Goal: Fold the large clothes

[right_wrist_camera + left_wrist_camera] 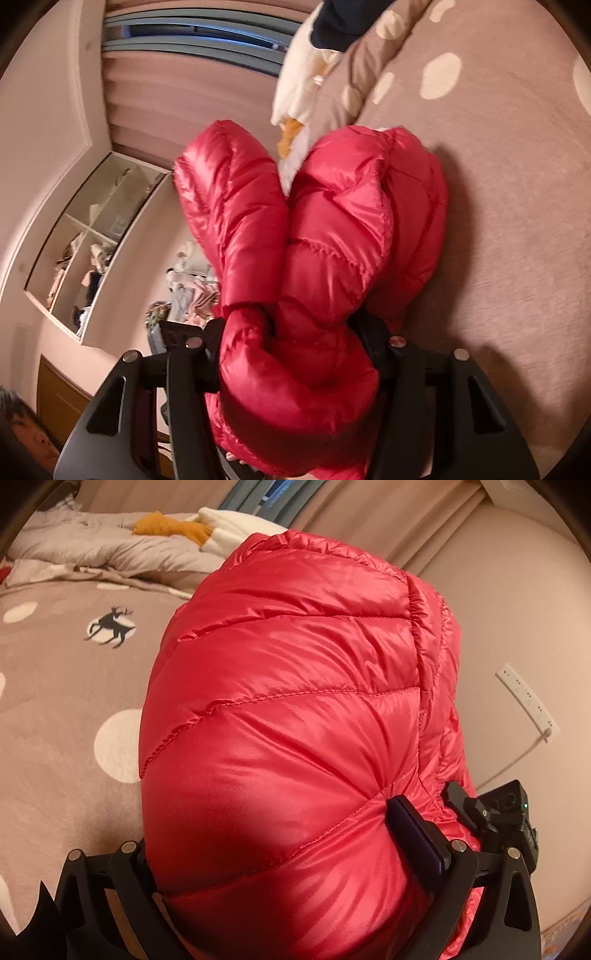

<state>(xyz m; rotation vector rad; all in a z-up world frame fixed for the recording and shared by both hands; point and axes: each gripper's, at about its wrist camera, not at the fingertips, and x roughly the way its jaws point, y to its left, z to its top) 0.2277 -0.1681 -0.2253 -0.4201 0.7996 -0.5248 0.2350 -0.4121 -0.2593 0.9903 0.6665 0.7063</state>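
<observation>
A shiny red quilted puffer jacket point(295, 709) fills the left wrist view, lifted above the bed. My left gripper point(266, 838) is shut on it. The finger with the dark blue pad point(413, 834) digs into the fabric, and creases radiate from it. The other finger is mostly hidden under the padding. In the right wrist view the red jacket point(332, 229) is bunched into two puffy lobes. My right gripper point(291, 343) is shut on the gathered part, with a black finger point(373, 343) pressing in on each side.
The bed has a brown cover point(55, 709) with white dots and a deer print. Grey bedding point(92, 546) and an orange-and-white plush point(177, 528) lie at its far end. On the wall are a power strip point(524, 701) and a shelf niche point(92, 236). A person's head point(26, 432) is at the lower left.
</observation>
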